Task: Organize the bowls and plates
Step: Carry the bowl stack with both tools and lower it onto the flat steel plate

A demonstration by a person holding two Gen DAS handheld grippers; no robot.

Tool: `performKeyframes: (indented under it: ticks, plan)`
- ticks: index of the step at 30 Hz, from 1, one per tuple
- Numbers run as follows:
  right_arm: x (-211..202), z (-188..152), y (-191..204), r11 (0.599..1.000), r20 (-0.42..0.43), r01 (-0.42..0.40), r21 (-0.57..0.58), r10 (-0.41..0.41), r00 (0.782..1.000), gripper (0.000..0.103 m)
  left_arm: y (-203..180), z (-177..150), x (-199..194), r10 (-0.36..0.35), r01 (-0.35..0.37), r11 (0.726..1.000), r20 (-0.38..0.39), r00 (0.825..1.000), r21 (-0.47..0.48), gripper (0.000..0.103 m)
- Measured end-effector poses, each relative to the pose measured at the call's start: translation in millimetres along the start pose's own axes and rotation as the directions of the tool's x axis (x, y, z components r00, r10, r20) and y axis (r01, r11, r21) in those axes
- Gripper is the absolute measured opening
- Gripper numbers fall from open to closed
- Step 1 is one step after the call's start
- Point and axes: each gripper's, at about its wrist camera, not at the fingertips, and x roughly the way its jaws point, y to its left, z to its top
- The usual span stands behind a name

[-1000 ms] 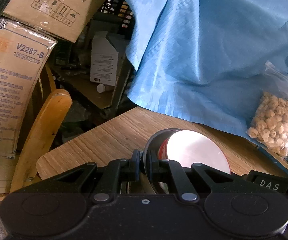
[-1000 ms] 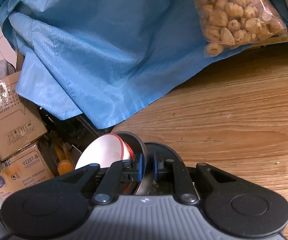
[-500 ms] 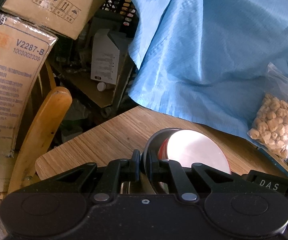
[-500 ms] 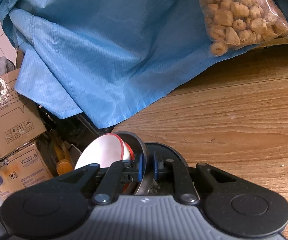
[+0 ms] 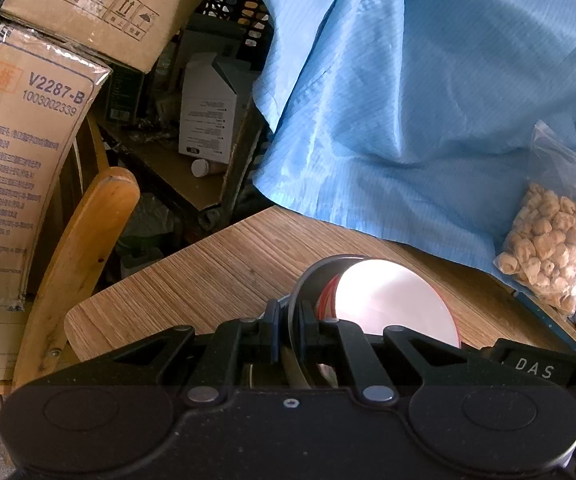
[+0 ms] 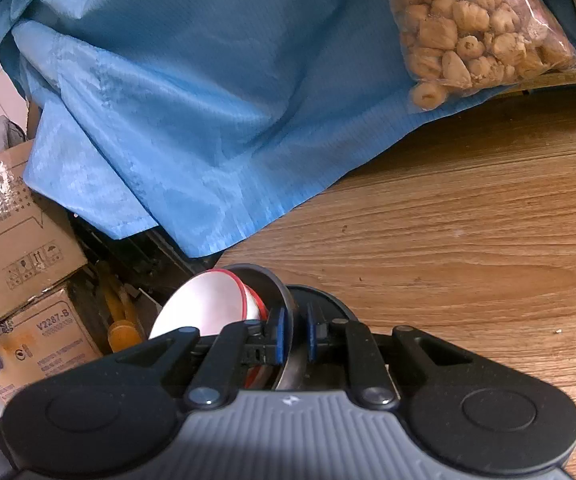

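Here, both claws (left (image 5: 288, 330), right (image 6: 292, 334)) pinch the metal bowl's (image 5: 307, 280) rim; red-rimmed bowl (image 5: 387, 300) inside.

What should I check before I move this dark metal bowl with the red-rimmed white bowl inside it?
1. Left tool shut on the rim of the dark metal bowl: ok.
2. Right tool shut on the opposite rim of the same bowl: ok.
3. Red-rimmed white bowl nested inside the dark one: ok, though it sits tilted.
4. Bare wood-grain table ahead of the right tool for setting down: ok.
5. Blue cloth and clear bag of beige snack pieces apart from the bowls: ok.
6. Whether the dark bowl's base rests on the table: cannot tell, hidden by the tools.
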Motion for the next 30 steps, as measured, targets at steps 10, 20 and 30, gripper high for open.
performKeyframes:
  ticks: [10, 20, 30]
  plan:
    - [1.5, -0.8, -0.2, 1.000, 0.000, 0.006, -0.009, -0.006, 1.000, 0.015, 1.3, -0.7, 0.6, -0.006, 0.006, 1.000, 0.003, 1.000, -0.013, 0.007]
    - [1.9, -1.2, -0.3, 1.000, 0.003, 0.009, -0.015, -0.009, 1.000, 0.015, 1.7, -0.9, 0.4, -0.006, 0.006, 1.000, 0.003, 1.000, -0.014, 0.007]
    - [2.6, -2.6, 0.9, 0.998, 0.007, 0.037, -0.046, -0.037, 0.999, 0.021, -0.1, -1.0, -0.7, 0.006, -0.006, 1.000, 0.010, 1.000, -0.004, 0.011]
